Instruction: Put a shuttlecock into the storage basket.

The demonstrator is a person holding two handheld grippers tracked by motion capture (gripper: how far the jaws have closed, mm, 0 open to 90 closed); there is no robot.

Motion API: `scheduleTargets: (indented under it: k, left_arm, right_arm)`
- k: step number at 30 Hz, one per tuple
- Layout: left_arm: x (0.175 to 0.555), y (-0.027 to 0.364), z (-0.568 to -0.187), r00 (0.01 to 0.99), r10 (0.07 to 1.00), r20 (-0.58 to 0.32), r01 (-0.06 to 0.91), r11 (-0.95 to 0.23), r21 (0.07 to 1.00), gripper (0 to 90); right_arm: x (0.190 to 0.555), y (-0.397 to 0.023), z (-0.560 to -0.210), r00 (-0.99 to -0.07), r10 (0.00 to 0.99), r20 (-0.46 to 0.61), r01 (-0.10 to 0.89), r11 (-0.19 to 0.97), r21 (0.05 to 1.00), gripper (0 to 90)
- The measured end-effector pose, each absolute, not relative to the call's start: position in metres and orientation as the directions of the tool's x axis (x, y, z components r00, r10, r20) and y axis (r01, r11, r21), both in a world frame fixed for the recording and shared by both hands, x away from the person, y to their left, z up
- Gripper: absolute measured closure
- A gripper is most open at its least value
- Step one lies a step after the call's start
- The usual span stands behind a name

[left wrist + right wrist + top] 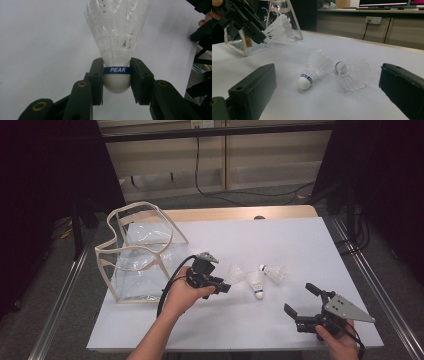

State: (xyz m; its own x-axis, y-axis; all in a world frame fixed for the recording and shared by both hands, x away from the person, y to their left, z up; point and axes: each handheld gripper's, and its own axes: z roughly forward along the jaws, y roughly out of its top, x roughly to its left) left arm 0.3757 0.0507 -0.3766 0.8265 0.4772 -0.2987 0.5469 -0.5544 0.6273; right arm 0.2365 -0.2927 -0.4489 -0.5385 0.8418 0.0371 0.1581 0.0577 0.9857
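The left tongs (117,75) clench a shuttlecock (117,45) by its cork base, lifted clear of the white counter (280,240) beside the clear bag (140,255). Two more shuttlecocks (315,68) lie touching on the counter, ahead of the right tongs (299,300), whose jaws stand wide apart, grasping nothing.

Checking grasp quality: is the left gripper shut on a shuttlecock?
Yes. The left gripper clamps the shuttlecock at its cork base.

"PEAK" in white on the shuttlecock's (117,47) blue band.
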Motion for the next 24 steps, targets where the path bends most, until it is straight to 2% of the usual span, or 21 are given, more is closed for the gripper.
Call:
scheduleTargets:
  k: [24]
  left_arm:
    - [0.385, 0.05, -0.352, 0.823, 0.472, -0.316, 0.557, -0.559, 0.615, 65.7]
  right_arm:
    - [0.236, -0.292, -0.449, -0.538, 0.842, 0.039, 0.16, 0.057, 0.985, 1.1]
